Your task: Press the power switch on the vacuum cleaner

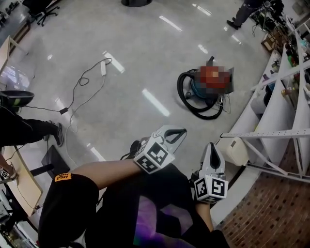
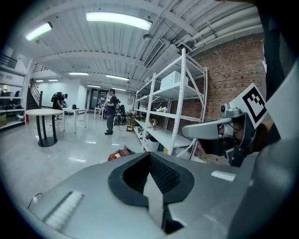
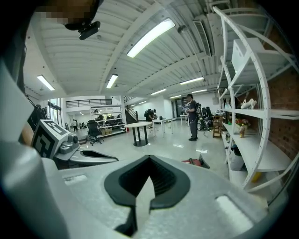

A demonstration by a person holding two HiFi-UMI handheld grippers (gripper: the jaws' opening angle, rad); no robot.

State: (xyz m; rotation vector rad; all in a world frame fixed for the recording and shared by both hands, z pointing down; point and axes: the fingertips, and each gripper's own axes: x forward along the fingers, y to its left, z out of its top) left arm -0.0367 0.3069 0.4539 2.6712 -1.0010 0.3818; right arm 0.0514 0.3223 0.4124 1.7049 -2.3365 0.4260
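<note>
The vacuum cleaner [image 1: 207, 88] stands on the shiny floor ahead, a teal body with a reddish top and a black hose looped round it. Only its red top shows in the left gripper view [image 2: 120, 154] and in the right gripper view [image 3: 196, 161]. Both grippers are held close to the person's body, well short of it. My left gripper [image 1: 177, 132] is shut and empty, its jaws meeting at the tip [image 2: 150, 156]. To its right, my right gripper [image 1: 212, 147] is also shut with nothing in it [image 3: 149, 159]. No power switch can be made out.
White metal shelving [image 1: 290, 92] runs along the right, with a white container [image 1: 239, 150] at its foot. A power strip and cable [image 1: 102, 68] lie on the floor at left. One person [image 1: 244, 12] stands far ahead, and another person's leg [image 1: 29, 131] is at left.
</note>
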